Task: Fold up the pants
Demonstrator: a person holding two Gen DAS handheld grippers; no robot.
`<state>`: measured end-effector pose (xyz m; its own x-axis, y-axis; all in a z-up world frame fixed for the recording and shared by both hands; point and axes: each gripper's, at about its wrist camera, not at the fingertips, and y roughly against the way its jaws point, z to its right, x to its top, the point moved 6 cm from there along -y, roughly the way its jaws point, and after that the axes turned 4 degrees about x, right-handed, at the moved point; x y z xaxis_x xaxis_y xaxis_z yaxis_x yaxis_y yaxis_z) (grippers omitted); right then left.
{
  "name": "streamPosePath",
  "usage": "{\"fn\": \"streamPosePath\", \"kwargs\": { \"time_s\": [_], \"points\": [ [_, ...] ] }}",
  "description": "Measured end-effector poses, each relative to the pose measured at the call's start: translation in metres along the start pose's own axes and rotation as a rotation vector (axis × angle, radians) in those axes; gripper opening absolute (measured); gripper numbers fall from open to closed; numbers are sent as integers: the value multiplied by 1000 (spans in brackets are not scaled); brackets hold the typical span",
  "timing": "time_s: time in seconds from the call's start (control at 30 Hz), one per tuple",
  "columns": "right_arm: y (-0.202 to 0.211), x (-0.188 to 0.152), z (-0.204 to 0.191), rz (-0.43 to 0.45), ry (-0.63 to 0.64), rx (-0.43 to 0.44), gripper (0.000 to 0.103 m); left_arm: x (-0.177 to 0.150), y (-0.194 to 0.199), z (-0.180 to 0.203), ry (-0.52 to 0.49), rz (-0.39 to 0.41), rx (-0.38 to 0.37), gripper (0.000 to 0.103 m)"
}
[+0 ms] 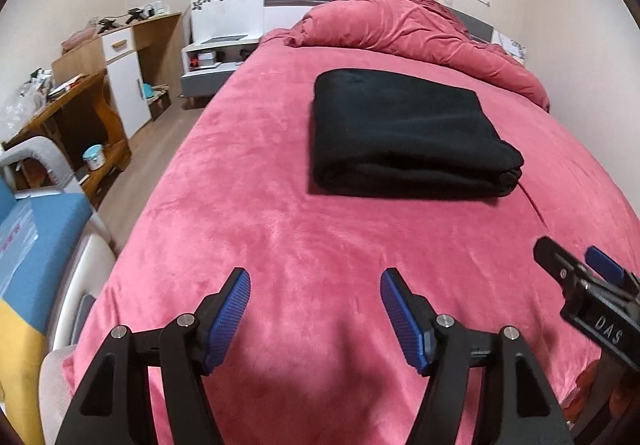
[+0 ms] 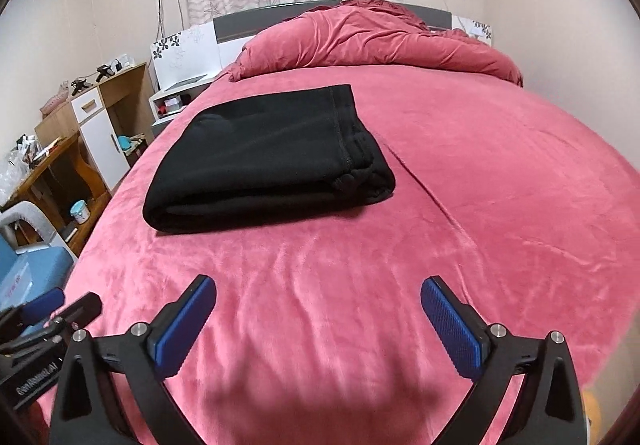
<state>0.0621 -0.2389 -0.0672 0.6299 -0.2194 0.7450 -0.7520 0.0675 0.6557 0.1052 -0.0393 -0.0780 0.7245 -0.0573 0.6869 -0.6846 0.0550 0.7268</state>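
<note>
The black pants (image 1: pixel 404 133) lie folded into a thick rectangle on the pink bed cover (image 1: pixel 304 245); they also show in the right wrist view (image 2: pixel 272 161), with the waistband seam at their right end. My left gripper (image 1: pixel 315 285) is open and empty, above the cover and well short of the pants. My right gripper (image 2: pixel 318 291) is open and empty too, also short of the pants. The right gripper shows at the right edge of the left wrist view (image 1: pixel 580 265). The left gripper shows at the lower left of the right wrist view (image 2: pixel 60 309).
A bunched pink duvet (image 2: pixel 372 41) lies at the head of the bed by the grey headboard (image 2: pixel 276 15). Left of the bed stand a white nightstand (image 1: pixel 216 57), a wooden desk with clutter (image 1: pixel 96 93) and a blue-cushioned chair (image 1: pixel 36 245).
</note>
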Motion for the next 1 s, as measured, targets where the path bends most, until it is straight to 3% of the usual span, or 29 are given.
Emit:
{"fn": "streamPosePath", "kwargs": {
  "time_s": [0.13,0.37,0.53,1.0],
  "points": [
    [8,-2,-3,6,0,-13,103,1,6,1,-26,21,14,69],
    [22,-3,-12,20,35,33,103,4,17,0,-2,31,-55,69],
    [25,-1,-9,21,35,25,103,7,24,0,-19,66,-19,69],
    [23,-2,-3,9,10,21,103,9,27,-1,-16,60,-44,69]
  ]
}}
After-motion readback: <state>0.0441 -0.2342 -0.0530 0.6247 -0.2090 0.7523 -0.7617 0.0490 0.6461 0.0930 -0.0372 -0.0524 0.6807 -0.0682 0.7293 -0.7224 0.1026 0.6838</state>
